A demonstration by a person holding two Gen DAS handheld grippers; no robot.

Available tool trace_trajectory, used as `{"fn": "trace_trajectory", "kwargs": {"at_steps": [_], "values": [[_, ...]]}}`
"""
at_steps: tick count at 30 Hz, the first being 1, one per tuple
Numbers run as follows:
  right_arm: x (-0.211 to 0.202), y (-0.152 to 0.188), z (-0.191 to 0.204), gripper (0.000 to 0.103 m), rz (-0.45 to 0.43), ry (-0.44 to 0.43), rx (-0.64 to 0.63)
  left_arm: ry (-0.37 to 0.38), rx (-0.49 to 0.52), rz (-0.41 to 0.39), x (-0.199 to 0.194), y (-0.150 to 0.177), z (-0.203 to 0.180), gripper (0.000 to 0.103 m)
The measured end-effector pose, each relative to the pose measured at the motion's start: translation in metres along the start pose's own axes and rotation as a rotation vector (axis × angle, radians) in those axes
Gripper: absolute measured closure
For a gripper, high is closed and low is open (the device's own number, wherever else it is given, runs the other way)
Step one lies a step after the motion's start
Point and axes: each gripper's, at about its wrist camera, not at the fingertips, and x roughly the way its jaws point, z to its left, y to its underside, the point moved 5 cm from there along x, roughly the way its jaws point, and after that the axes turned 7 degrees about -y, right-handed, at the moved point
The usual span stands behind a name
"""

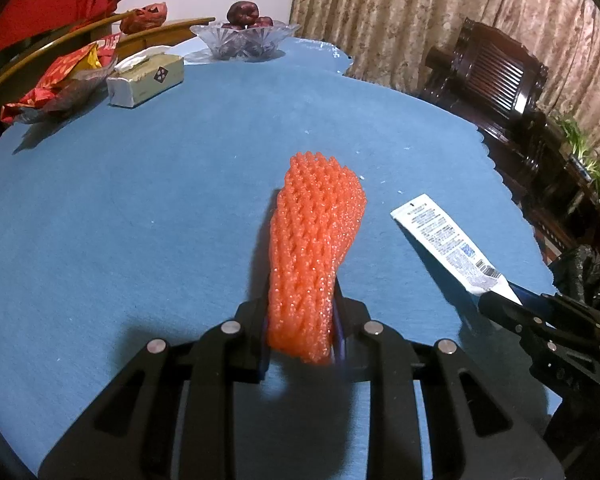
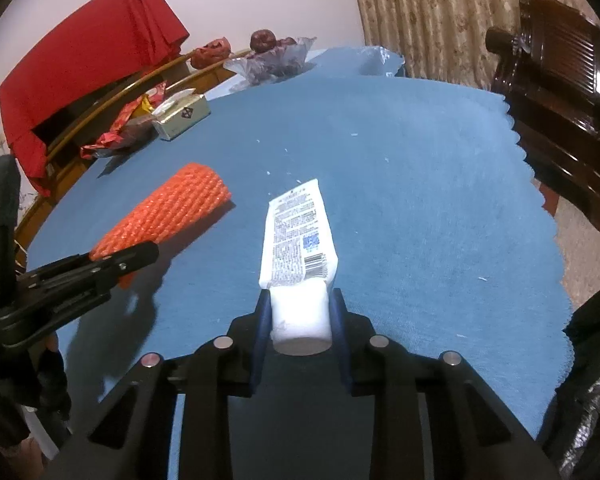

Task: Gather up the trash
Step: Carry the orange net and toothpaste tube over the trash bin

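**Foam net and tube held over the blue table**

A round table (image 1: 120,208) covered in blue cloth fills both views, with patterned curtains (image 1: 400,12) hung behind it and a dark carved wooden chair (image 1: 496,76) set at its far right edge. A red cloth (image 2: 88,64) is draped over furniture by the wall. Crumpled black plastic (image 2: 592,380) — possibly a bag, though this cannot be told — is seen at the near right edge of the table.

Along the far left rim, red and yellow wrappers (image 1: 60,84) are piled just beside a tissue box (image 1: 146,78), and a cut-glass bowl (image 1: 244,38) of dark red fruit (image 1: 242,14) stands beyond them.

An orange foam fruit net (image 1: 316,248) is clamped at its near end by the left gripper (image 1: 302,340), its free end stretched forward above the cloth. A white printed tube (image 2: 296,236) is gripped at its cap end by the right gripper (image 2: 300,320) — both blue pads (image 2: 262,320) are pressed against the white cap, and the flat crimped end is pointed away. The two held items are kept near one another but apart, over the near half of the table.
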Motion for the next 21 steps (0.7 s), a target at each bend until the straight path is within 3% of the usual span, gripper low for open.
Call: {"fn": "trace_trajectory", "kwargs": {"at_steps": [11,21], "values": [[-0.046,-0.014,0.005,0.074,-0.095,0.016,-0.006,0.031,0.012,-0.048,-0.025,-0.009,-0.017,0.08],[-0.104,-0.031,0.002,0.074,-0.198,0.051,0.007,0.094,0.041,-0.129,-0.07,-0.026,-0.053,0.08]]}}
